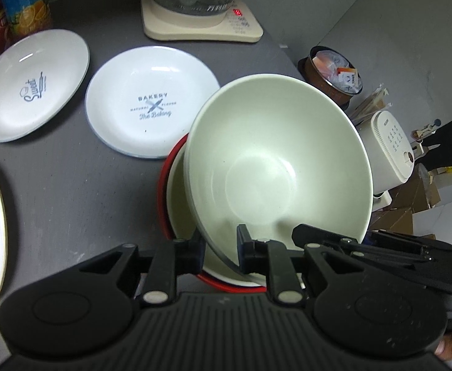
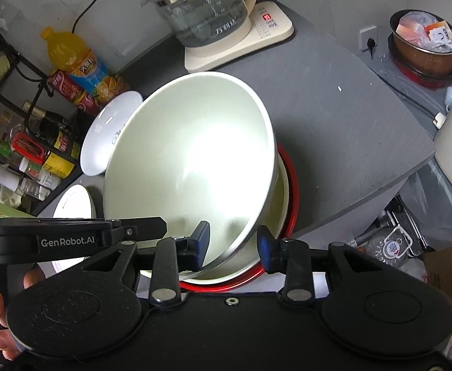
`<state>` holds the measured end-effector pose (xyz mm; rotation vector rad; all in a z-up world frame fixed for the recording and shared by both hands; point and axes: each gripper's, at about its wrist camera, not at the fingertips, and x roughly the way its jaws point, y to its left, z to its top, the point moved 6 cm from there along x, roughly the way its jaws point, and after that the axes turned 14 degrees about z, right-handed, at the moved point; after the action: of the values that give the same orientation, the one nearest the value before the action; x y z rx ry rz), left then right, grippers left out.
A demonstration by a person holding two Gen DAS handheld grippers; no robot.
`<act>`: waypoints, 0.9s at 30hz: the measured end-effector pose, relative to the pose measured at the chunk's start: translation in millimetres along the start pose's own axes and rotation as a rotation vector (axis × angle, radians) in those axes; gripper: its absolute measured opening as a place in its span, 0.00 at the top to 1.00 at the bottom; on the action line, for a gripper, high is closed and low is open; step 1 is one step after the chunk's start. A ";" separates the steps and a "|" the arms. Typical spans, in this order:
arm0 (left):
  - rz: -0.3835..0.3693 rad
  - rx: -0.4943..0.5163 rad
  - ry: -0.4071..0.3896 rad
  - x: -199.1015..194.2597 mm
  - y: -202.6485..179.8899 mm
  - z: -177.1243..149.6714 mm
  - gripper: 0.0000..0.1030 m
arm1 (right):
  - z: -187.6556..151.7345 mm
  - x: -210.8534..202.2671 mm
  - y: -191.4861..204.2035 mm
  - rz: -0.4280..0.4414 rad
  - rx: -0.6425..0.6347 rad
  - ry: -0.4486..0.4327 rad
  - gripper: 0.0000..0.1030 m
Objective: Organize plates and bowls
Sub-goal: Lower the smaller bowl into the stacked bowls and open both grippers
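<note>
A pale green bowl (image 1: 275,160) is shown tilted over a red-rimmed bowl (image 1: 176,216) at the near right of the grey counter (image 1: 71,185). Its near rim is straddled by both tools: the left gripper (image 1: 219,252) appears clamped on the wall, whereas the pads of the right gripper (image 2: 233,244) stand apart, the outer pad clear of the rim. The bowl is judged rigid, glazed, slippery and breakable; the rim wall is the suitable hold. Two printed plates (image 1: 151,102) lie to the far left, untouched.
</note>
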<state>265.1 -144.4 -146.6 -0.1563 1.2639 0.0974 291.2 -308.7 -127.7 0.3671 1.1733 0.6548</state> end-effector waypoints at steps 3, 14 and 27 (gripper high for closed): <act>0.005 -0.007 0.011 2.8 2.7 -0.7 0.82 | 0.0 0.4 0.5 0.004 -0.004 0.002 0.63; 0.055 0.016 0.011 -2.8 9.8 5.3 0.78 | 1.7 -6.9 -5.5 -0.026 -0.022 -0.004 0.60; 0.054 0.018 -0.062 -25.0 16.8 16.7 0.61 | 13.2 -20.1 5.7 -0.031 -0.078 -0.057 0.48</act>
<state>270.7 -124.6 -119.0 -0.1023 1.2067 0.1365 297.2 -316.5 -105.0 0.2990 1.0939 0.6576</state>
